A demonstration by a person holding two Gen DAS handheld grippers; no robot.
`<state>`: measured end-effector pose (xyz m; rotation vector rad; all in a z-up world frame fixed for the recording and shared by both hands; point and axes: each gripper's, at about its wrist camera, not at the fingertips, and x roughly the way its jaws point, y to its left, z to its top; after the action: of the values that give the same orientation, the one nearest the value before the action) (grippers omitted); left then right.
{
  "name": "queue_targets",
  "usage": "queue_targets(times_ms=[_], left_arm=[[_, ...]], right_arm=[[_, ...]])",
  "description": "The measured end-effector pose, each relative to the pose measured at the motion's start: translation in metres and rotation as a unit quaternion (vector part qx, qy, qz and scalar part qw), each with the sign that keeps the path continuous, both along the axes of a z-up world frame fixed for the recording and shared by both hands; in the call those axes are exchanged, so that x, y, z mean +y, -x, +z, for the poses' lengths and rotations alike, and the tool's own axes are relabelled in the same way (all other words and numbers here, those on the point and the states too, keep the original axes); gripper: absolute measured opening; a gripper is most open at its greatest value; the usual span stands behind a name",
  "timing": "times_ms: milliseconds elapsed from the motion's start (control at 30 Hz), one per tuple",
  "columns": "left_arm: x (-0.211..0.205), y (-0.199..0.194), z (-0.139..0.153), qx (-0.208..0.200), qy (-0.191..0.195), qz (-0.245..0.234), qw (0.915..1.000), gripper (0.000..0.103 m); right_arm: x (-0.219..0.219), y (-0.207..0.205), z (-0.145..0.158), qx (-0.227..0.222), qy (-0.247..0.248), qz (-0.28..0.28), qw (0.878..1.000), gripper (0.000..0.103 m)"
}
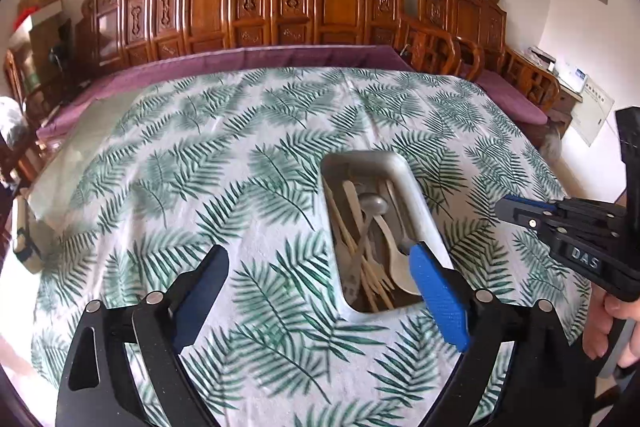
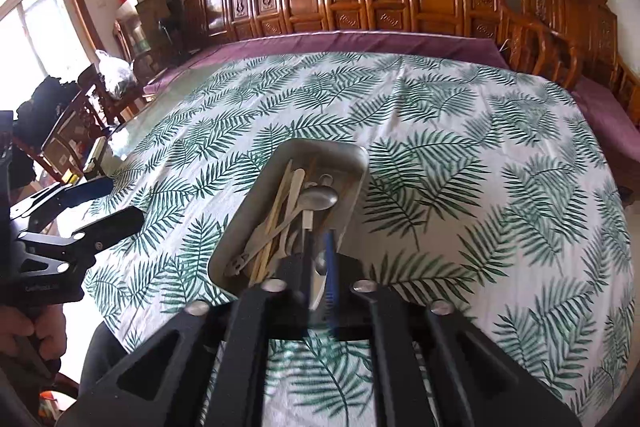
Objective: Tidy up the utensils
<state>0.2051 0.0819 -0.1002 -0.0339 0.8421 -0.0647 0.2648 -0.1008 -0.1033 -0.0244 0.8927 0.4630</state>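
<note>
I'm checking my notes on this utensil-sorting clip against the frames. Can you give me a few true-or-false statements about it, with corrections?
1. The utensils lie in a grey rectangular metal tray. True.
2. The tray stands on bare wood. False: it stands on a white tablecloth with green fern leaves.
3. The left gripper is open. True.
4. The right gripper is wide open. False: its fingers are nearly together, though a grip is unclear.
5. A grey metal spoon lies in the tray. True.
</note>
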Motion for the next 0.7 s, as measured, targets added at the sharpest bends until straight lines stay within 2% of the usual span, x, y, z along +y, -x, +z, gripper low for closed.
queue_targets(times_ms=[33,100,167,233,333,700], left_arm=[[-0.001,0.002,-0.001,0.002,0.004,0.001,1.0,0.094],[-0.006,0.007,-0.002,0.002,0.004,0.002,1.0,0.095],[-0.011,0.012,-0.003,0.006,0.003,0.001,1.0,0.095],[-0.016,0.017,-0.004,0.01,0.0,0.0,1.0,0.095],[-0.023,0.026,-0.002,0.009,-0.006,-0.003,0.9999,0.095],[-0.047,0.062,0.01,-0.006,-0.016,-0.004,0.9998,0.095]], right_arm=[[-0.004,0.004,0.002,-0.006,-0.001,-0.004,1.0,0.051],[-0.011,0.011,0.005,-0.013,0.0,-0.011,1.0,0.057],[-0.019,0.018,0.005,-0.015,0.007,-0.024,1.0,0.068],[-0.026,0.025,0.007,-0.025,0.014,-0.038,0.999,0.089],[-0.038,0.036,0.007,-0.031,0.018,-0.056,0.998,0.1],[-0.061,0.084,0.017,-0.053,0.022,-0.072,0.996,0.1]])
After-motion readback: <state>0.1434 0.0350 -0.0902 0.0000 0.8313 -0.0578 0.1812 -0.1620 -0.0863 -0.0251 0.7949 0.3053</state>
